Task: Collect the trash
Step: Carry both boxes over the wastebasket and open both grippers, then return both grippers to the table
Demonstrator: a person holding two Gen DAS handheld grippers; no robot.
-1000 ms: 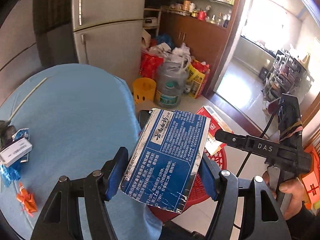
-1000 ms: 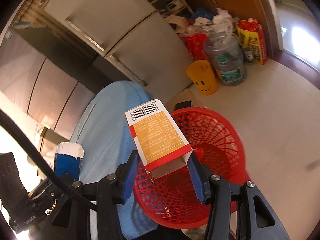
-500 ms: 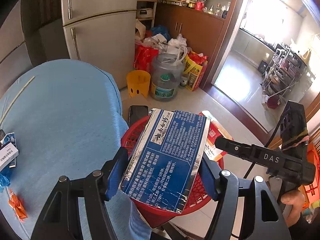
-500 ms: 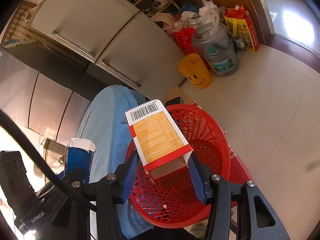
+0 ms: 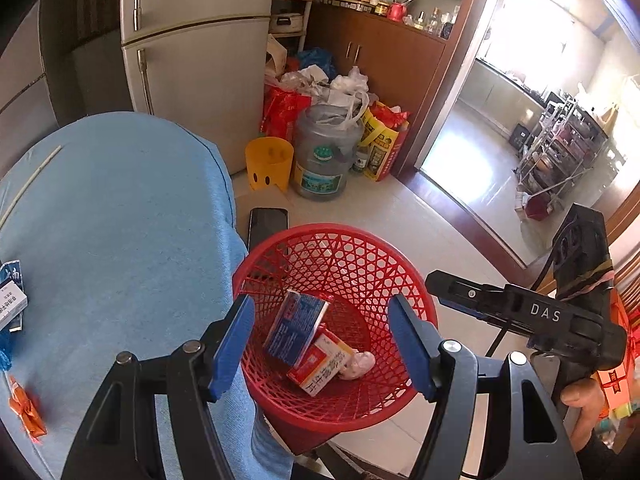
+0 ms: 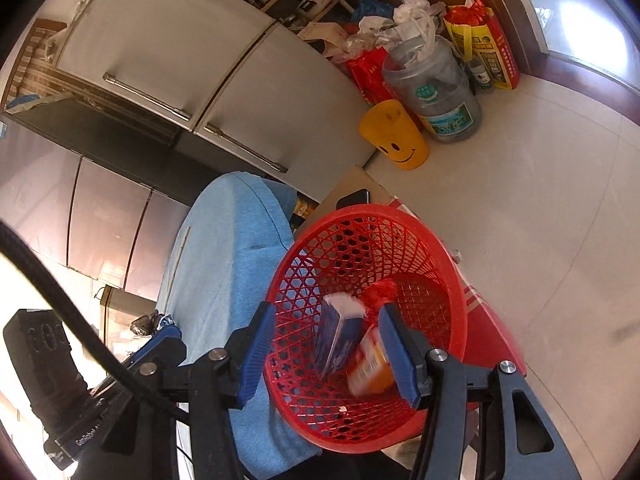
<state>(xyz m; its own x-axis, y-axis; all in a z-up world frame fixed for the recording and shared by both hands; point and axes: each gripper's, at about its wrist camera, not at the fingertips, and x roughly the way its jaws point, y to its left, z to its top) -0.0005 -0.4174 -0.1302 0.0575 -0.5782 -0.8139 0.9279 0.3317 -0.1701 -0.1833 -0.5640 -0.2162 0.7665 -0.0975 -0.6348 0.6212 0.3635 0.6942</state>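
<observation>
Jaws of both the left gripper [image 5: 322, 344] and right gripper [image 6: 328, 354] stood apart, the right's opening, empty above the red basket [image 5: 400, 412] where the blue box [image 5: 298, 326] and orange box [image 5: 320, 366] lay.

Bright doorway glare, fisheye warp, motion blur

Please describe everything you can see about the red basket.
The red basket is a round bin of plastic lattice with a smooth rim and a solid base, wider at the top. It stands upright beside the table with the blue cloth. Inside lie a blue box, leaning on a red and orange box, and a crumpled pale scrap. Both grippers hang above it with nothing between their fingers.
</observation>
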